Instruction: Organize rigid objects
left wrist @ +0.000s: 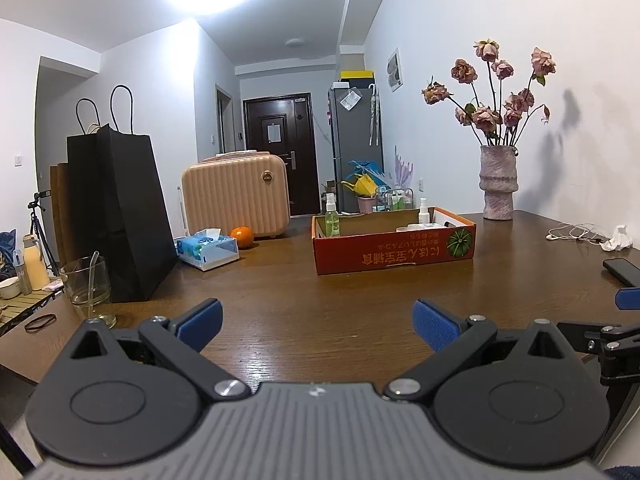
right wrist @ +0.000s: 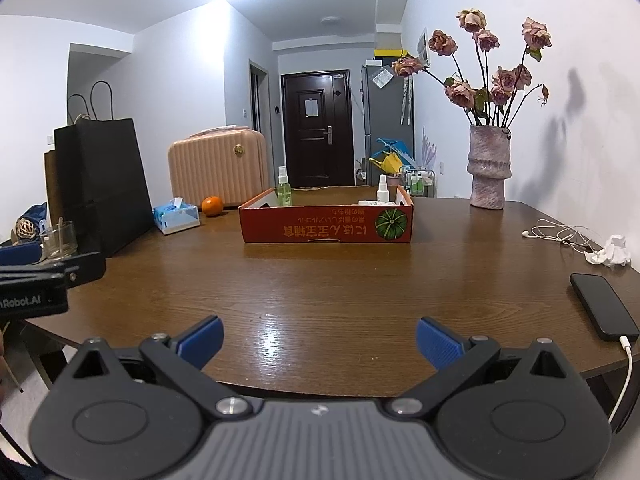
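A shallow red cardboard box point(left wrist: 394, 251) point(right wrist: 326, 224) stands on the brown wooden table point(left wrist: 320, 300) point(right wrist: 340, 280). In it stand a green spray bottle point(left wrist: 331, 216) point(right wrist: 284, 188) and a white spray bottle point(left wrist: 423, 212) point(right wrist: 383, 190), with other white items partly hidden behind its wall. My left gripper point(left wrist: 318, 326) is open and empty, low over the table's near side. My right gripper point(right wrist: 320, 342) is open and empty at the table's near edge. Each gripper shows at the edge of the other's view.
On the table: a black paper bag point(left wrist: 116, 212) point(right wrist: 100, 184), a glass with a straw point(left wrist: 86, 288) point(right wrist: 58, 240), a tissue box point(left wrist: 208, 248) point(right wrist: 176, 216), an orange point(left wrist: 242, 237) point(right wrist: 212, 205), a vase of dried roses point(left wrist: 498, 184) point(right wrist: 488, 168), earphones point(right wrist: 560, 234), crumpled paper point(right wrist: 614, 252), a black phone point(right wrist: 604, 306).
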`<state>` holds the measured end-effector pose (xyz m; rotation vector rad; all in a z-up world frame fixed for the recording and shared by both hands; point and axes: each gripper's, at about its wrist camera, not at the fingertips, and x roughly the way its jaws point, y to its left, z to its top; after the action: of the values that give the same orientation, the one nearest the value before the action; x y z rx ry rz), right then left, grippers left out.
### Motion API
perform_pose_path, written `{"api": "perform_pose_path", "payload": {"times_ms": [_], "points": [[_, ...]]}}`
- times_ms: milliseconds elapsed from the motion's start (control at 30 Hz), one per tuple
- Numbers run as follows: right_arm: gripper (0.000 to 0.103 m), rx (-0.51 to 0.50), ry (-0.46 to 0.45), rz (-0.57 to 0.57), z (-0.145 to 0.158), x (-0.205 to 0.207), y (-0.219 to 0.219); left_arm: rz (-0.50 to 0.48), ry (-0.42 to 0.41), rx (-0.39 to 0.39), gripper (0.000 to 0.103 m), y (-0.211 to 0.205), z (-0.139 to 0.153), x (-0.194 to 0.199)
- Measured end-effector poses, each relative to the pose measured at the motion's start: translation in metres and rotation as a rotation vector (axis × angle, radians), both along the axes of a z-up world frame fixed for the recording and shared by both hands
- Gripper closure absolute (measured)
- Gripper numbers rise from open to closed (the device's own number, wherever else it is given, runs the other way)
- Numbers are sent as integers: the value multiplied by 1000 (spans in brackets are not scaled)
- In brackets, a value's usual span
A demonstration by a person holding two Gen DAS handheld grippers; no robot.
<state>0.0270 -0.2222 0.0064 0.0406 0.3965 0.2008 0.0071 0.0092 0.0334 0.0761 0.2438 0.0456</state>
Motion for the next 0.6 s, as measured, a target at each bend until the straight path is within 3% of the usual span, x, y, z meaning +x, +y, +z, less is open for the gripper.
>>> {"api": "perform_pose_path", "payload": {"times_ms": [600], "points": [[0, 1, -8, -7, 0, 0, -1, -23, -18, 19, 0, -3, -1, -5]]}}
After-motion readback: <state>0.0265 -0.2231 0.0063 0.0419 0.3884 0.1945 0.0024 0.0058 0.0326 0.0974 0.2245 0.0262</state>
